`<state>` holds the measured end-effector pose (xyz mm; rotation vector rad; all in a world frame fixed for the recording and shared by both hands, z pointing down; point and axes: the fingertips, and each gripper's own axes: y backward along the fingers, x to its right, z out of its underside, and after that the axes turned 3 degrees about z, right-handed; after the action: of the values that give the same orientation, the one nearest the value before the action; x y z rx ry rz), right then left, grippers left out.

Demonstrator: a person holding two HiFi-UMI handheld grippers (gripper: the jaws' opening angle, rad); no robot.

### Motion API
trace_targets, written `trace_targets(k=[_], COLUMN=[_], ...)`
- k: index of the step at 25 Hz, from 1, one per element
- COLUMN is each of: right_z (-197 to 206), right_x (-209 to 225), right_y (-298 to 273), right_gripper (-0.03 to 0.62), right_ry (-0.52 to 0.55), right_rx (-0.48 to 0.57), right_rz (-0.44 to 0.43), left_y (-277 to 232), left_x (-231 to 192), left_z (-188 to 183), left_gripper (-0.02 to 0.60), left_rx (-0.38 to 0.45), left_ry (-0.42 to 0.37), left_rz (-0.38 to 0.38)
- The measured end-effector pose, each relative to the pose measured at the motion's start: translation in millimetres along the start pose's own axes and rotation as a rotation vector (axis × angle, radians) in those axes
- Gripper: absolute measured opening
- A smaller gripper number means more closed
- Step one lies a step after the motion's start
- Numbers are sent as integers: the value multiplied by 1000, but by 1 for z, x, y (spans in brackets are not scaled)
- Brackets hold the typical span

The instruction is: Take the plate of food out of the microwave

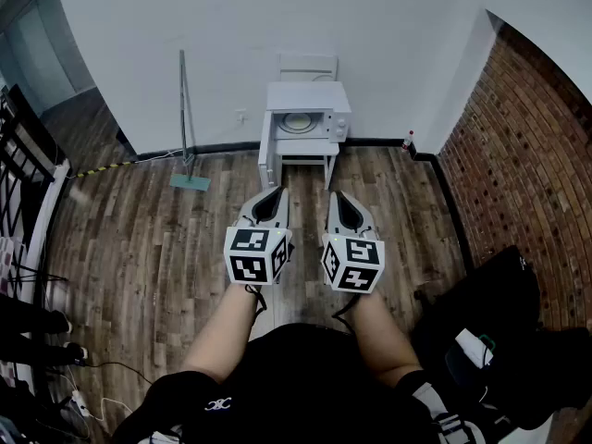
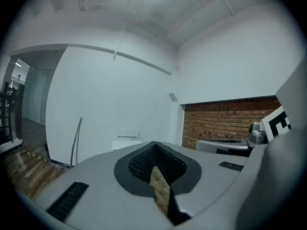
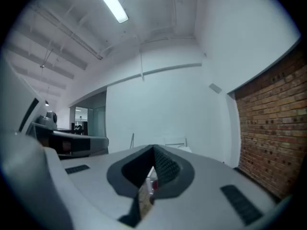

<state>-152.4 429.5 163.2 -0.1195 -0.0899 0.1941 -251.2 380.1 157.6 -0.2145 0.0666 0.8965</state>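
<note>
A white microwave [image 1: 308, 121] stands on a small white table [image 1: 305, 160] against the far wall. A round pale plate [image 1: 298, 122] shows in its front; what lies on it is too small to tell. A white panel [image 1: 269, 151] at its left front looks like the open door. Both grippers are held side by side over the wooden floor, well short of the table. My left gripper [image 1: 275, 193] [image 2: 154, 145] is shut and empty. My right gripper [image 1: 339, 196] [image 3: 153, 150] is also shut with nothing in it. Each gripper view looks over its own jaws at the far wall.
A long-handled mop [image 1: 186, 118] leans on the wall left of the table. A brick wall [image 1: 527, 155] runs along the right, with a small bottle [image 1: 407, 141] at its corner. A black bag [image 1: 495, 326] lies at the lower right, a dark rack [image 1: 23, 169] at the left.
</note>
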Motion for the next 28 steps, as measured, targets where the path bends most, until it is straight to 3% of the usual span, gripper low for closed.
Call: trace_targets(k=[10,17,28], right_z=[13,25,33], right_x=[23,41,84], right_y=[3,4,2], right_gripper=[6,6,6], right_ry=[-52,-30,-28], right_rx=[-4,-43,-77], right_rz=[17,12,24], left_y=[-20,-43,-69], left_x=[11,37,60], left_z=[7,14,32], left_gripper=[-3,-3,-3], left_rx=[-15,-31,-54], left_ry=[-18,12,14], left_rz=[1,38,34])
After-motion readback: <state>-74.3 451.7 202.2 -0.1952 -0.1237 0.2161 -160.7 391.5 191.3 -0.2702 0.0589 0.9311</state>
